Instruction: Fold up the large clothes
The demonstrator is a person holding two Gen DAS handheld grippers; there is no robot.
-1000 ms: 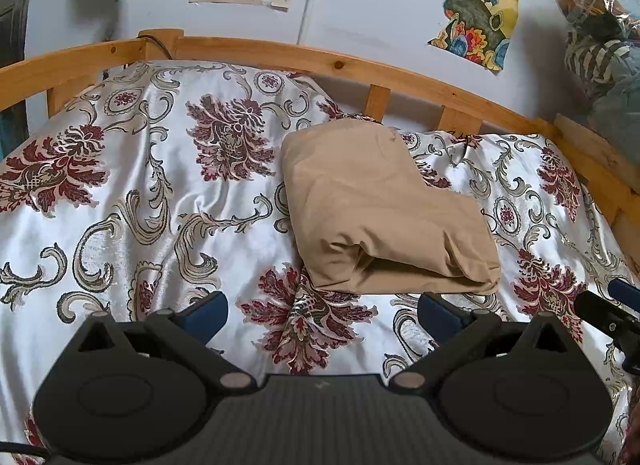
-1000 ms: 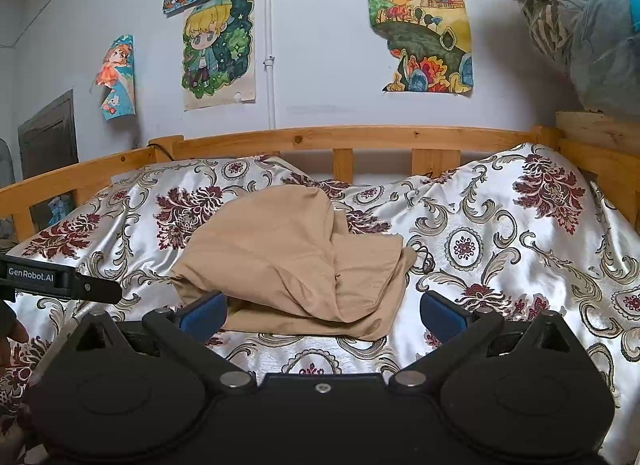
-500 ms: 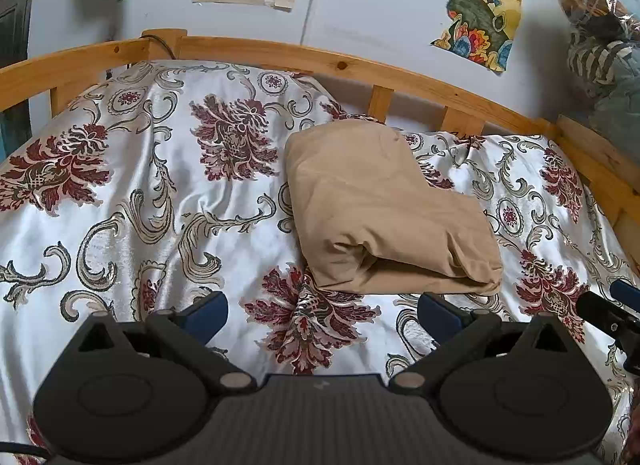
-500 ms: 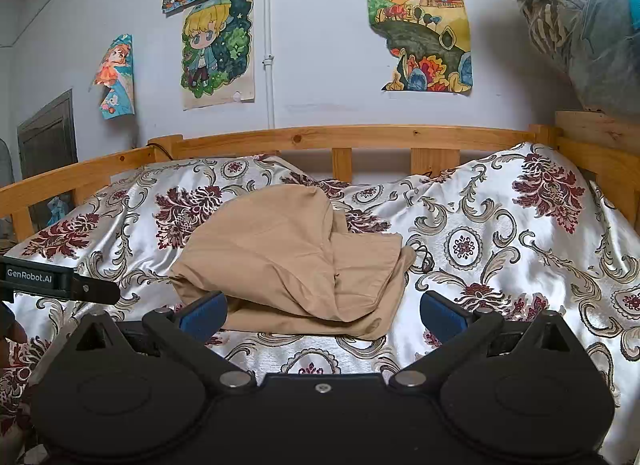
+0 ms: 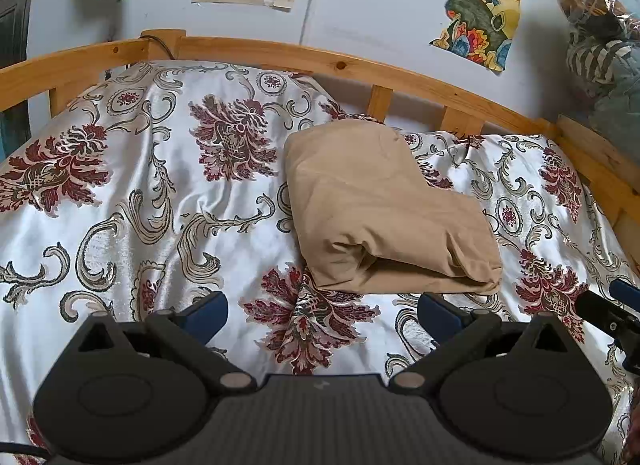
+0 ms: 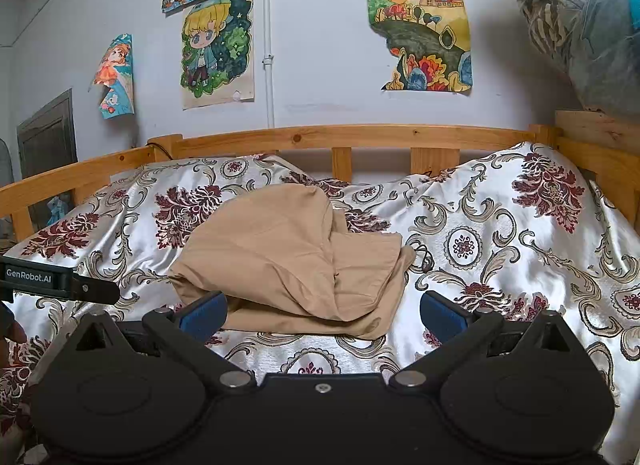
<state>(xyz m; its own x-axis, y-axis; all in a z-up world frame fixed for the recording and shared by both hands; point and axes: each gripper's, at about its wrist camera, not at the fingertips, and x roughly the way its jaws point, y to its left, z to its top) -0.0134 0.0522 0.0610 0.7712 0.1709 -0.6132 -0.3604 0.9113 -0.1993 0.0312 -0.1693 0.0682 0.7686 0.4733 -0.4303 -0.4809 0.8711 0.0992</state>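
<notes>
Already folded into a thick bundle, the tan garment (image 5: pixel 384 209) lay on the bed's satin bedspread (image 5: pixel 132 193), toward the far side and just short of the wooden bed rail (image 5: pixel 340 65). From the left wrist view its rounded end pointed at the rail, while the layered open edges faced the camera, stacked one on another with a hollow between the folds. From the right wrist view the same garment (image 6: pixel 288 253) showed a seam running down its upper layer, and a flatter lower layer stuck out to the right beneath it.

Neither tool touched the cloth. The left gripper (image 5: pixel 322 311) hovered above the bedspread just in front of the bundle's near edge, its jaws spread wide with nothing between them, the blue pads well apart over a red floral motif. The right gripper (image 6: pixel 322 311) sat low and close on the near side as well, its jaws also spread and empty; in its own view the left blue pad overlapped the garment's near corner, though contact could not be made out.

The white bedspread, patterned with dark red flowers and grey scrolls, was rumpled around the garment. Behind the rail rose a pale wall with cartoon posters (image 6: pixel 218 45), and a plastic-wrapped bundle of fabrics (image 6: pixel 580 17) sat at the upper right.
</notes>
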